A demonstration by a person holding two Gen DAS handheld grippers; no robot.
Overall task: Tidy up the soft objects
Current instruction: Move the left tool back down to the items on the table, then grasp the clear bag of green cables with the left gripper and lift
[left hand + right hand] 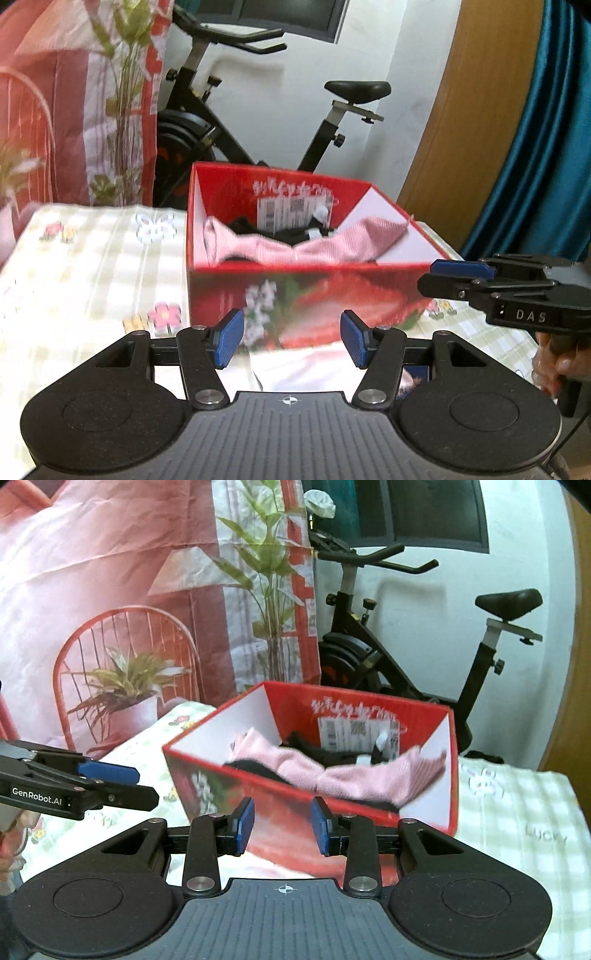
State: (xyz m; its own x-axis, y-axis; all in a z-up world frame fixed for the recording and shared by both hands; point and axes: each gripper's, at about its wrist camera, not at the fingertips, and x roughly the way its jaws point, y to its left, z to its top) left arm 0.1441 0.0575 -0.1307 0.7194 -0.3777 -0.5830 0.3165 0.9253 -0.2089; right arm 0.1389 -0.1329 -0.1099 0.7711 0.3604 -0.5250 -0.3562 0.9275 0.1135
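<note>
A red open box point(295, 295) point(280, 805) stands on the cloth-covered table. Inside lie pink socks point(295, 247) point(332, 775) over dark socks point(251, 225) point(314, 751), with a white label on the far wall. My left gripper point(291, 341) is open and empty, in front of the box's near wall. It also shows at the left of the right wrist view point(122, 786). My right gripper point(282, 825) is open and empty before the box's near corner. It also shows in the left wrist view point(447, 277), to the right of the box.
The table has a checked floral cloth point(92, 266) point(517, 812). A black exercise bike point(258, 122) point(406, 646) stands behind the box. A pink printed backdrop point(110, 590) hangs at the left. A wooden door point(461, 129) and teal curtain point(554, 147) are at the right.
</note>
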